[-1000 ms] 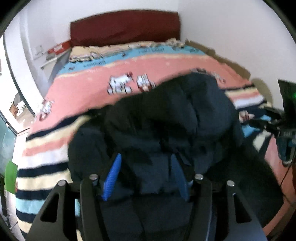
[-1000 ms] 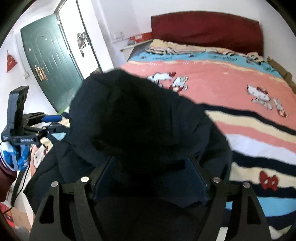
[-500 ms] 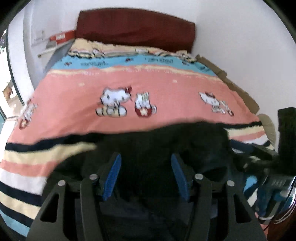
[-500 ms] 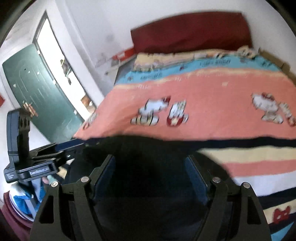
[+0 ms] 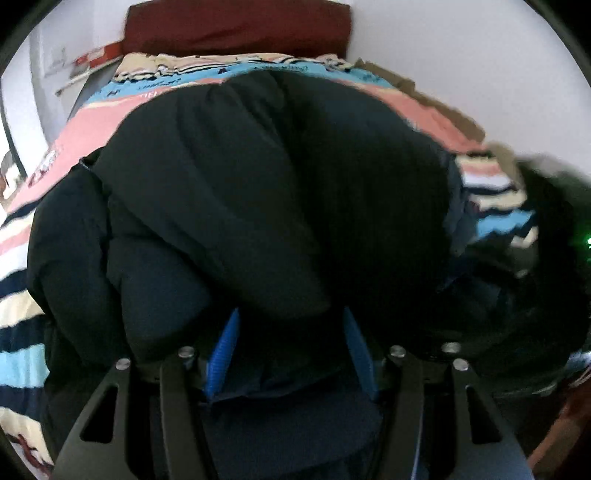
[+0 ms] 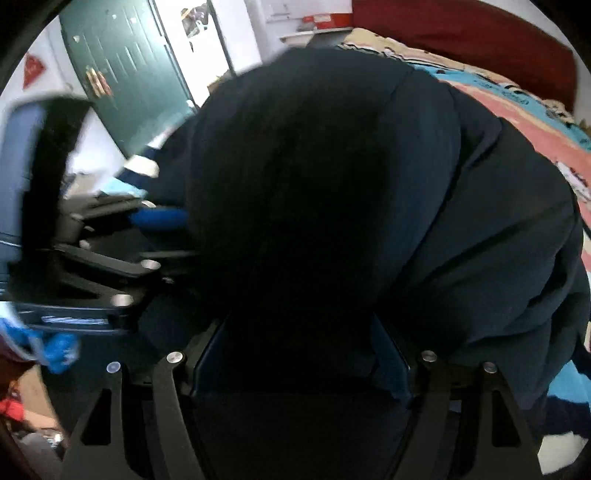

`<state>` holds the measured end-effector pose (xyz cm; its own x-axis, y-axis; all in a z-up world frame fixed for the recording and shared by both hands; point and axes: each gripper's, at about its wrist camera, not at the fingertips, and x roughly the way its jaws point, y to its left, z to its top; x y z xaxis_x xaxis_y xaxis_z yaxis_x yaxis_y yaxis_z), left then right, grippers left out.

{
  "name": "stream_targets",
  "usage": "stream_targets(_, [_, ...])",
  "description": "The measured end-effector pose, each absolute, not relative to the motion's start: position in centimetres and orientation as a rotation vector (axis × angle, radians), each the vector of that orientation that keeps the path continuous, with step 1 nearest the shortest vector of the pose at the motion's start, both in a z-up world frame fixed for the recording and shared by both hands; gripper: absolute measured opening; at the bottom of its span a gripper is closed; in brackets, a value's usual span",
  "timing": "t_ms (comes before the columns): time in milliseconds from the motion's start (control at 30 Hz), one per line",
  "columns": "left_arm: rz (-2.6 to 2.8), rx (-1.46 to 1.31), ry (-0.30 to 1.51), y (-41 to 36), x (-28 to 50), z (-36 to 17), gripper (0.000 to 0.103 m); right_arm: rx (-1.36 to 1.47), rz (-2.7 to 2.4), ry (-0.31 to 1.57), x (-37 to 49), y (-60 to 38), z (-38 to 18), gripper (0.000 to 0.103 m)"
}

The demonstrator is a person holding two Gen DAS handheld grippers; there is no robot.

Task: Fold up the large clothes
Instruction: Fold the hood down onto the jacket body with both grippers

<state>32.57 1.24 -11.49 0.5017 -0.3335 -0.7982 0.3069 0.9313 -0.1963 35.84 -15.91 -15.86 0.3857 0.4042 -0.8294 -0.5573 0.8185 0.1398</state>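
Dark padded jacket [image 5: 258,192] now billowed high again, hiding most of the bedspread [image 5: 22,236].

Puffy dark jacket [image 5: 258,192] bulging right ahead of both views, bedspread [image 5: 22,236] bare to its left, headboard [image 5: 236,26] and wall [image 5: 461,55] beyond, door [image 6: 129,74] far left

The jacket [image 5: 258,177] is draped on the near part of the bed [image 5: 85,122], with the headboard [image 5: 236,22] at the far end. The jacket's near edge is gripped between the fingers of the left gripper [image 5: 291,347] and, to its right, of the right gripper [image 6: 299,354]. A door [image 6: 125,70] is seen at far left.
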Motion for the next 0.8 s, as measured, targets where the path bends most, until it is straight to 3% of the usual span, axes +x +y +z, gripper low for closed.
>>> stream_targets(200, [-0.373, -0.098, 0.843, 3.8, 34.0, -6.8, 0.054, -0.102, 0.616, 1.029, 38.1, -17.1, -17.3, 0.074])
stream_targets(433, [-0.274, -0.131, 0.844, 4.3, 40.8, -6.5, 0.054, -0.095, 0.587, 1.027, 38.3, -17.5, -18.2, 0.074])
stream_targets(800, [-0.23, 0.005, 0.924, 1.8, 41.6, -10.9, 0.054, -0.027, 0.524, 0.762, 35.0, -22.5, -6.5, 0.073])
